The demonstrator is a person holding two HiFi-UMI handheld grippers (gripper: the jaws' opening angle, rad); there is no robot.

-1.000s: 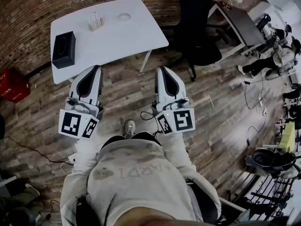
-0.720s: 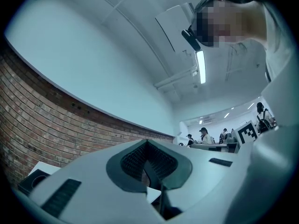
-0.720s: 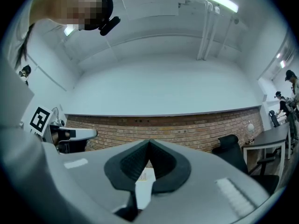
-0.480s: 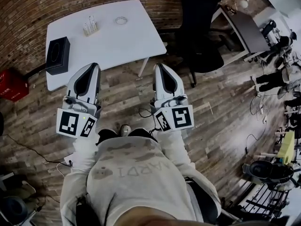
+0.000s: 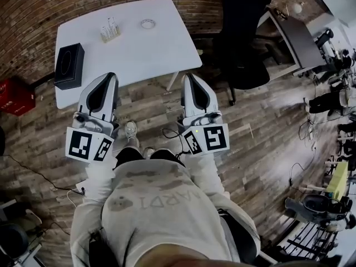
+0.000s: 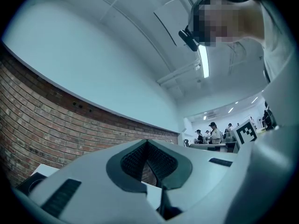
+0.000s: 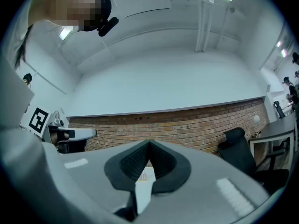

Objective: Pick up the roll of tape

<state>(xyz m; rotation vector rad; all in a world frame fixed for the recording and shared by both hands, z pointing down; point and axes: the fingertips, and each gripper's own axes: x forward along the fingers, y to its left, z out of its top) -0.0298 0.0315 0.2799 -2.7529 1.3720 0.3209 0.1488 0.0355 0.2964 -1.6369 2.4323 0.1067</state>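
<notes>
On the white rectangular table, I see the small pale roll of tape lying flat near the far edge, toward the far right corner. Nothing touches it. Just to its left along that same far edge stands a small clear rack. A black box with a round opening on top sits at the table's left edge, well apart from the tape.

Both of my tools are held side by side over the wooden plank floor, pointing toward the table. The left gripper has its jaws pressed together with nothing between the pads, and its tips reach about to the table's near edge. The right gripper is also closed tight and empty, and it stops short of the near right corner. Both are well apart from the tape, with most of the tabletop lying between.

A black office chair stands off the table's right edge, and a red crate sits on the floor beyond the left edge, against the brick wall.
</notes>
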